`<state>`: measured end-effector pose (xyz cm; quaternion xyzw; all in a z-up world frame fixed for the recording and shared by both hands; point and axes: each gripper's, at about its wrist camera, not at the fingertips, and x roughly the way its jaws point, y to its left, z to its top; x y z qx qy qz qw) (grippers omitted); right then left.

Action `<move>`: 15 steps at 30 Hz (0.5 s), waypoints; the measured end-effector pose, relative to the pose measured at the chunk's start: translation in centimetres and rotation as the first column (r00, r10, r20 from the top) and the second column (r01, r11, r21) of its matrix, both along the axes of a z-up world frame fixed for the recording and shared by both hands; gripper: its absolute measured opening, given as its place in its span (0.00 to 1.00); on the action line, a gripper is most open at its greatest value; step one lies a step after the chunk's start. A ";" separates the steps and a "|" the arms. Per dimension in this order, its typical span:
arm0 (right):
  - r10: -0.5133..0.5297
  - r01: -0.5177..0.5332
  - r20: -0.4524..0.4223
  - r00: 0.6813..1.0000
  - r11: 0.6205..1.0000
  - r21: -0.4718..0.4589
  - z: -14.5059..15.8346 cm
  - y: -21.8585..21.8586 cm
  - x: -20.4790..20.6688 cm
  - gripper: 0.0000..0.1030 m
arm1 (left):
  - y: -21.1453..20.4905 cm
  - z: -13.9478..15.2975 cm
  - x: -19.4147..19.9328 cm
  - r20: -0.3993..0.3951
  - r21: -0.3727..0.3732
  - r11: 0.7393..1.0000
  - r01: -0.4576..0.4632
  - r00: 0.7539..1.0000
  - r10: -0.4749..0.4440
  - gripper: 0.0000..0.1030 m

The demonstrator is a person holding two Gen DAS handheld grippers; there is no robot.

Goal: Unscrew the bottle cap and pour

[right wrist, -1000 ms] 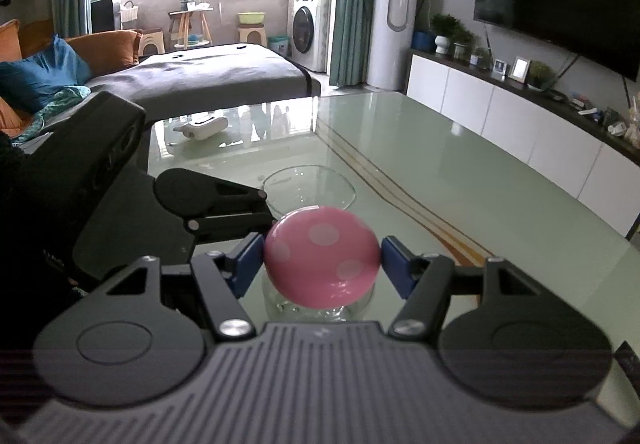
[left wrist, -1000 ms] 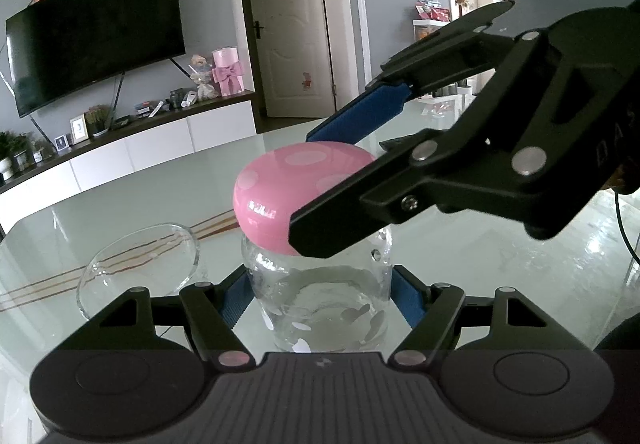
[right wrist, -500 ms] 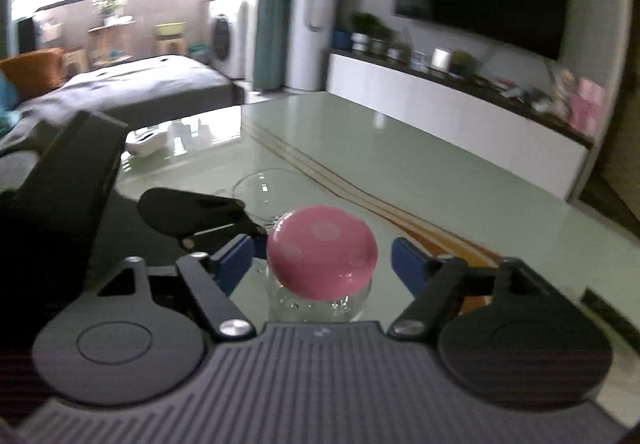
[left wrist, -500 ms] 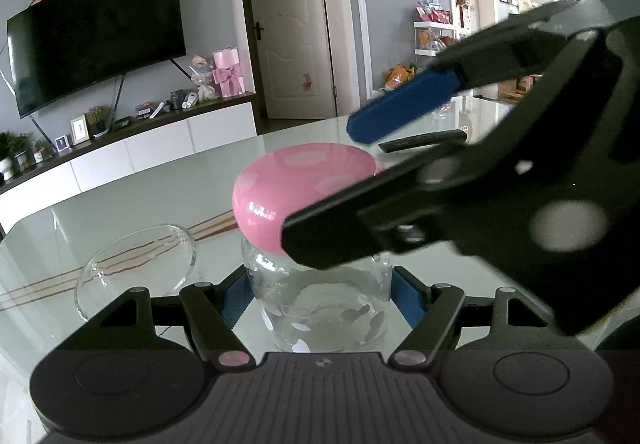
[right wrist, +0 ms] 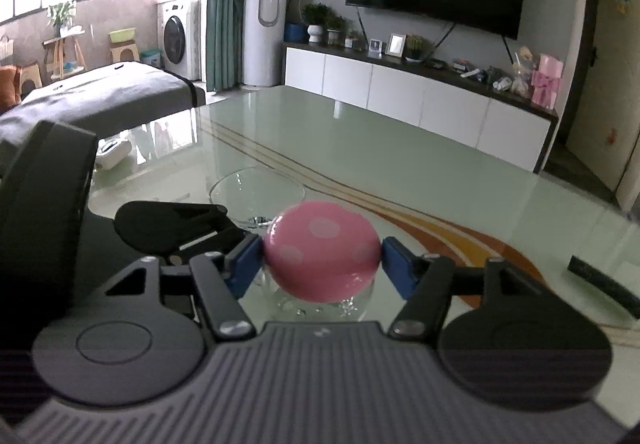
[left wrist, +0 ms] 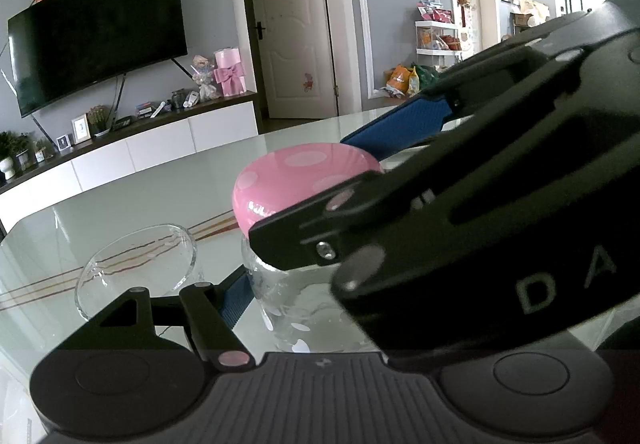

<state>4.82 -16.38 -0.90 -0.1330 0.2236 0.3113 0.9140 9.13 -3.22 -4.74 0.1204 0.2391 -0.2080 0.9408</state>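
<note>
The clear glass bottle (left wrist: 296,308) stands upright on the pale green glass table (left wrist: 132,200), topped by a pink cap (left wrist: 296,180) with lighter pink dots. In the left wrist view the bottle's body sits between the left gripper (left wrist: 304,304) fingers: the blue pad (left wrist: 236,300) of 1 finger lies against the glass on its left side, while the other finger is hidden behind the right gripper's black body, so the far contact cannot be seen — the jaws look closed onto the bottle as far as that view shows. The right wrist view gives what the left cannot: looking down along the right gripper (right wrist: 322,258), the cap (right wrist: 320,250) sits squarely between its 2 blue pads (right wrist: 244,264), each pad touching or all but touching the cap's side, jaws narrowed to the cap's width. Only a little of the bottle (right wrist: 320,306) shows beneath the cap there. The left wrist view shows the right gripper (left wrist: 460,204) from the side, coming in from the right, with 1 blue pad (left wrist: 396,128) behind the cap and a black finger crossing in front of it.

Just beside the bottle, to its left in the left wrist view and beyond it in the right wrist view, stands a clear glass bowl (left wrist: 136,268) — apart from the bottle. A dark flat object (right wrist: 604,286) lies on the table to the right, well apart
</note>
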 end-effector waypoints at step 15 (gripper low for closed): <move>0.174 -0.174 -0.005 0.985 0.984 0.025 0.1 -2.2 1.2 0.63 | -0.2 0.4 -0.2 -0.004 0.000 1.000 -0.001 1.000 0.001 0.74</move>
